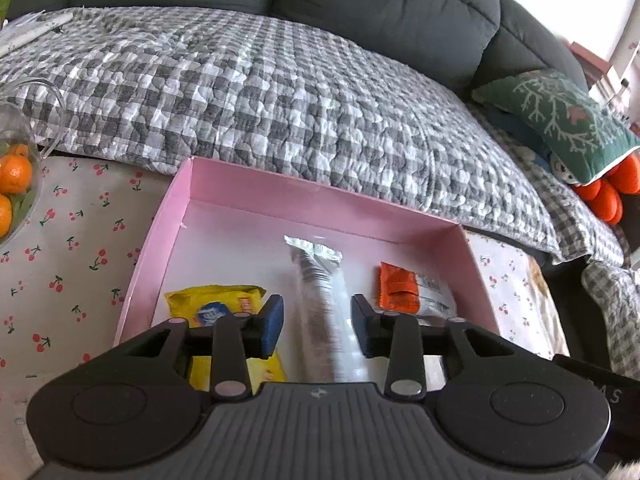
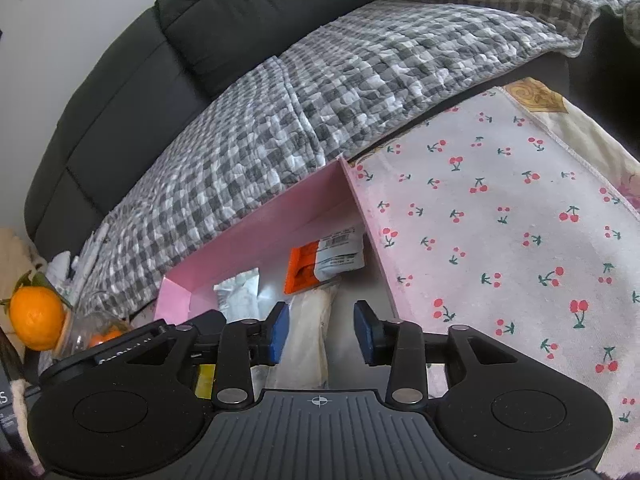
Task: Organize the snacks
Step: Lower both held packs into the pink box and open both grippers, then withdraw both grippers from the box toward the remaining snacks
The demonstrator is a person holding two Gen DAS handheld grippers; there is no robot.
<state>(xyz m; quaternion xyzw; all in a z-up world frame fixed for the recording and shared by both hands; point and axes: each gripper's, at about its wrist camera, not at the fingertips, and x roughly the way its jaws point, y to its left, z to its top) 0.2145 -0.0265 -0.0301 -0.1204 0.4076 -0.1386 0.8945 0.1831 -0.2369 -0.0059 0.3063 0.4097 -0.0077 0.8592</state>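
Our left gripper (image 1: 317, 322) hangs over the pink box (image 1: 224, 188), its blue pads (image 1: 272, 326) parted with a silvery snack packet (image 1: 320, 300) lying between them; the pads do not appear to press it. At nine o'clock of that packet lies a yellow snack pack (image 1: 212, 304), partly under the left finger, and at three o'clock an orange packet (image 1: 398, 288) against a white-labelled pouch (image 1: 434, 292).

Our right gripper (image 2: 321, 330) hovers at the box's right end, jaws likewise apart, with a pale wrapped snack (image 2: 308, 328) beneath the gap, untouched as far as we can tell. At twelve o'clock from it sit the orange packet (image 2: 302, 268) and the white pouch (image 2: 340, 250), with a silvery packet (image 2: 240, 292) at eleven.

The box's far wall (image 1: 320, 204) stands at twelve o'clock, close against the checked quilt (image 1: 260, 92) draped over a dark sofa (image 1: 380, 4). Its right wall (image 2: 372, 240) rises just beside the right gripper. Beyond it, at two o'clock, the cherry-print cloth (image 2: 500, 220) lies bare. At nine o'clock in the left view a glass bowl (image 1: 24, 128) of oranges (image 1: 14, 174) edges the cloth; a green cushion (image 1: 560, 120) rests at two o'clock.
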